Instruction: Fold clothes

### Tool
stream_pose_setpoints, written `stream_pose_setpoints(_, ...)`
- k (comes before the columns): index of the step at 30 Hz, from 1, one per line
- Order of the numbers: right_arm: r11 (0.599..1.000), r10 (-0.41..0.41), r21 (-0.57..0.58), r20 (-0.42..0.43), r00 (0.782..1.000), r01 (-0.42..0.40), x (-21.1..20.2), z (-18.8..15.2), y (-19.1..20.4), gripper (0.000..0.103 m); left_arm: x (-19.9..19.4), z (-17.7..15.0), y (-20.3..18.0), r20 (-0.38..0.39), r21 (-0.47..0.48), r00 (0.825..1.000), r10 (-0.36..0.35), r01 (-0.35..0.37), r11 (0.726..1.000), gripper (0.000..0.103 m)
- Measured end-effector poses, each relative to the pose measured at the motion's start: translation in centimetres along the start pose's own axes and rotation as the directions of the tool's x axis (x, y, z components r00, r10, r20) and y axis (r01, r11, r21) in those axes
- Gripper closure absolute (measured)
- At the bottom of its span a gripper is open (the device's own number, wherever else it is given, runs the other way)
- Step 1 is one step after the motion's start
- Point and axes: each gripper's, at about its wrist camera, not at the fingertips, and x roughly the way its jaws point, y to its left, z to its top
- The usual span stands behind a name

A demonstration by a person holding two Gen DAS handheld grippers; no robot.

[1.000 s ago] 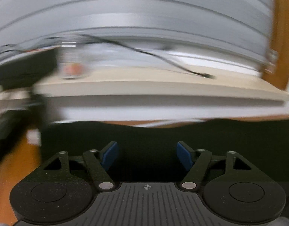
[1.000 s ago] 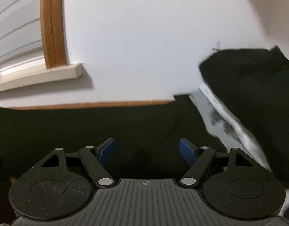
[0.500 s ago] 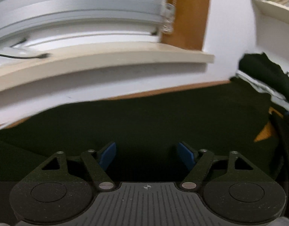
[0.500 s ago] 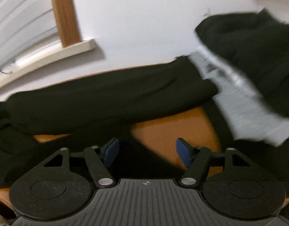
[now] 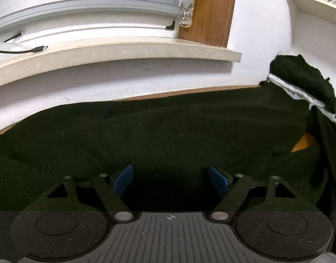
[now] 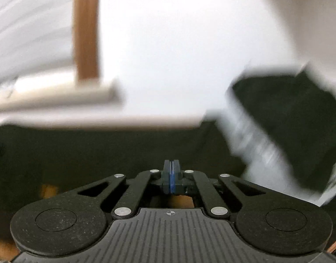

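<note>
Black cloth [image 5: 168, 135] lies spread on the table by the wall, and the left gripper [image 5: 171, 178] waits wide apart over it, ready to pinch, while the right gripper [image 6: 172, 176] is pressed together, seemingly on nothing.

surface: orange-brown table [image 5: 304, 142] | on it: dark garment [image 5: 168, 131] spread flat; folded clothes stack [image 5: 304, 87] at right

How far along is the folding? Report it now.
Done, seemingly: a pile of dark and pale clothes by the wall. In hand: the left gripper hangs over the spread dark garment, jaws just opening with nothing between; the right gripper is shut, no cloth visibly pinched. Left: that garment, not yet folded.
</note>
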Motion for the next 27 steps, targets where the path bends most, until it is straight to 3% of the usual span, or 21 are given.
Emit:
stream_pose_setpoints(2,0.999,-0.029,0.033,0.109,0.994,0.025,-1.5,2.2,0.0,0.102,0.0,0.1,0.0,0.0,0.003,1.0,0.003,-0.003,1.0,0.023)
stream_pose_setpoints(4,0.999,-0.033,0.029,0.146,0.989,0.029,-2.4,3.4,0.2,0.102,0.0,0.1,0.0,-0.002,0.01,1.0,0.008,-0.008,1.0,0.023)
stream_pose_setpoints(6,1.0,0.019,0.004,0.09,0.996,-0.02,-2.1,3.2,0.2,0.102,-0.1,0.0,-0.1,-0.002,0.015,1.0,0.013,-0.013,1.0,0.023)
stream_pose_setpoints(10,0.999,0.037,-0.011,-0.048,0.998,-0.037,0.0,0.2,-0.4,0.097,-0.4,0.0,-1.0,0.022,0.044,0.999,0.049,-0.049,0.998,0.026)
stream_pose_setpoints(11,0.999,0.05,0.0,-0.083,0.995,-0.05,0.7,-0.5,-0.6,0.088,-0.5,0.0,-1.5,0.021,0.05,0.999,0.042,-0.043,0.998,0.029)
stream_pose_setpoints(12,0.998,0.062,0.006,-0.119,0.991,-0.062,1.2,-1.3,-0.5,0.075,-0.7,0.2,-2.3,0.021,0.062,1.0,0.02,-0.021,0.998,0.031)
stream_pose_setpoints(14,0.997,0.074,0.009,-0.177,0.981,-0.073,2.5,-2.7,-0.5,0.065,-1.3,0.5,-4.1,0.021,0.09,0.999,-0.028,0.026,0.996,0.036)
stream_pose_setpoints(18,0.989,0.141,0.084,-0.262,0.955,-0.123,4.6,-4.4,-0.5,0.059,-1.6,0.8,-8.5,0.002,0.118,0.986,-0.165,0.164,0.979,0.036)
stream_pose_setpoints(22,0.976,0.19,0.157,-0.267,0.945,-0.152,4.8,-5.0,-0.8,0.06,-0.2,0.5,-13.0,-0.069,0.123,0.95,-0.304,0.31,0.943,0.032)
stream_pose_setpoints(25,0.968,0.222,0.176,-0.268,0.937,-0.179,4.7,-5.1,-0.9,0.09,0.8,0.1,-15.7,-0.12,0.144,0.921,-0.371,0.385,0.911,0.036)
stream_pose_setpoints(27,0.973,0.206,0.156,-0.253,0.945,-0.17,4.3,-5.0,-0.6,0.096,1.5,-0.1,-17.2,-0.149,0.181,0.913,-0.38,0.403,0.897,0.049)
